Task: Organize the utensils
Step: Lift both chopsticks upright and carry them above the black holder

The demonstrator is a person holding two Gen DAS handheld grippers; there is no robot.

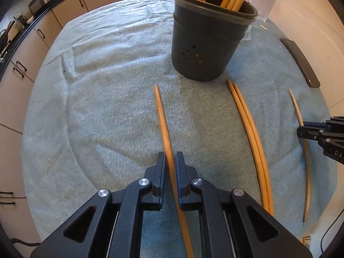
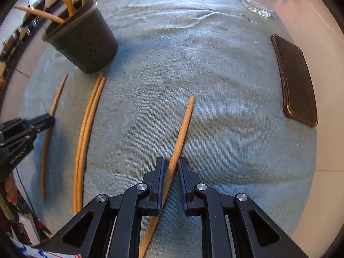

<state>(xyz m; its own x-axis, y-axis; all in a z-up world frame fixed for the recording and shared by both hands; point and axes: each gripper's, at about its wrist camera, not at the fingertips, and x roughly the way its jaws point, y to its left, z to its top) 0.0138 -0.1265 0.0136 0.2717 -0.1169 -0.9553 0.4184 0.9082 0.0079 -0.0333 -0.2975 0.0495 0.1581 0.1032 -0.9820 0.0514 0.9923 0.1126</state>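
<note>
My left gripper [image 1: 171,157] is shut on a wooden chopstick [image 1: 160,111] that runs forward between its fingers over the blue-grey cloth [image 1: 107,107]. My right gripper [image 2: 172,163] is shut on another chopstick [image 2: 185,118], which crosses its jaws at a slant. Each view shows the other gripper at its edge: the right gripper [image 1: 300,129] on its chopstick [image 1: 295,103], the left gripper [image 2: 50,119] on its own [image 2: 57,99]. A pair of chopsticks [image 1: 249,133] [image 2: 86,133] lies side by side between the two. Beyond stands a dark cup [image 1: 204,43] [image 2: 86,43] holding several chopsticks.
A dark phone [image 2: 298,81] [image 1: 301,62] lies at the cloth's right edge. A clear glass [image 2: 258,6] stands at the far right corner. Kitchen cabinets [image 1: 32,49] run along the left, beyond the table.
</note>
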